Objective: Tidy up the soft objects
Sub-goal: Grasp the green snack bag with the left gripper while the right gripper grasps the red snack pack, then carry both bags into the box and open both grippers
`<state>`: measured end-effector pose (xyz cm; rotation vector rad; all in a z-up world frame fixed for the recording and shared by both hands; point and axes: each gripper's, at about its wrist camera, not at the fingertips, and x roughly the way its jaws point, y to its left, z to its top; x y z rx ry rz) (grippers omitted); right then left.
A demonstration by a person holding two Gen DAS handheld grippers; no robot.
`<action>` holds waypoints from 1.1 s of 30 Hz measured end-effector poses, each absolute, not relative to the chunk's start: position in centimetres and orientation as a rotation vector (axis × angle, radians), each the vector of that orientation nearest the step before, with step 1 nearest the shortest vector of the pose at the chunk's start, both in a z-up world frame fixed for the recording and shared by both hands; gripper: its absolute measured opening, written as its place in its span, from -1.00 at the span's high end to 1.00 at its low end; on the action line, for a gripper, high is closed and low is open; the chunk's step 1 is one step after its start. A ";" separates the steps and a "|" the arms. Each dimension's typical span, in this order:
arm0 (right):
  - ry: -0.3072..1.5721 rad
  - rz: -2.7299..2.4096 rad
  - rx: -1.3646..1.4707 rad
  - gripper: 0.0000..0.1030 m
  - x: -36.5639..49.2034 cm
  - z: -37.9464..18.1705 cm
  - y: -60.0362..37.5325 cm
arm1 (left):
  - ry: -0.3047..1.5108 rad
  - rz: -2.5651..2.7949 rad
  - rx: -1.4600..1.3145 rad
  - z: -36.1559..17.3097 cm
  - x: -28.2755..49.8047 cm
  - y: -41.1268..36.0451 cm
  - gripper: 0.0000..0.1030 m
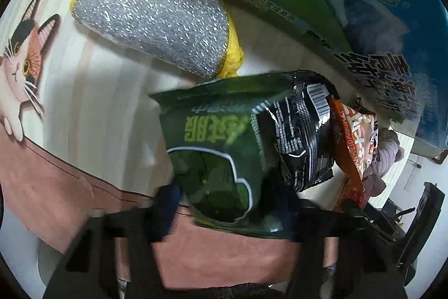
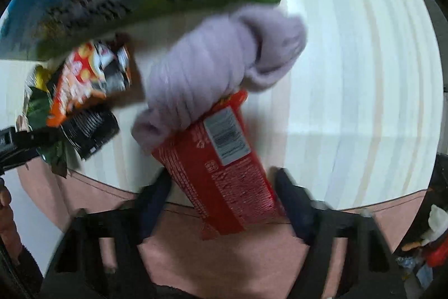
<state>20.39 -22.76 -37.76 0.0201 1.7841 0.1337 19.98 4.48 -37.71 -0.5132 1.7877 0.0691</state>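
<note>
**Both grippers loaded: carry and set-down step**

Your left gripper [image 1: 226, 203] is pinching the lower edge of a dark green snack bag [image 1: 218, 159], which stands up between the fingers. Your right gripper [image 2: 224, 203] has its fingers closed against the sides of a red packet [image 2: 224, 170], held lengthwise and tilted.

Just past the red packet, a rolled lilac cloth [image 2: 218, 74] touches the packet's far end. In the left view, an orange snack bag [image 1: 352, 147] sits just beside the green one, and a silver-and-yellow scouring pad [image 1: 156, 21] lies further out on the pale table [image 2: 350, 74]. A large blue-and-green box [image 1: 364, 4] stands at the far edge.

Judged from this, you are mid-transfer, each hand moving one pouch toward the group near the box. The views are blurred, so exact contact is uncertain. Next, lower each pouch onto bare table beside like items, then release without crushing the contents.
</note>
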 end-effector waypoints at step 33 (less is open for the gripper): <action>1.731 0.176 0.133 0.08 13.7 -27.4 -18.3 | 1.550 -0.064 -0.131 -24.3 14.6 -3.6 0.33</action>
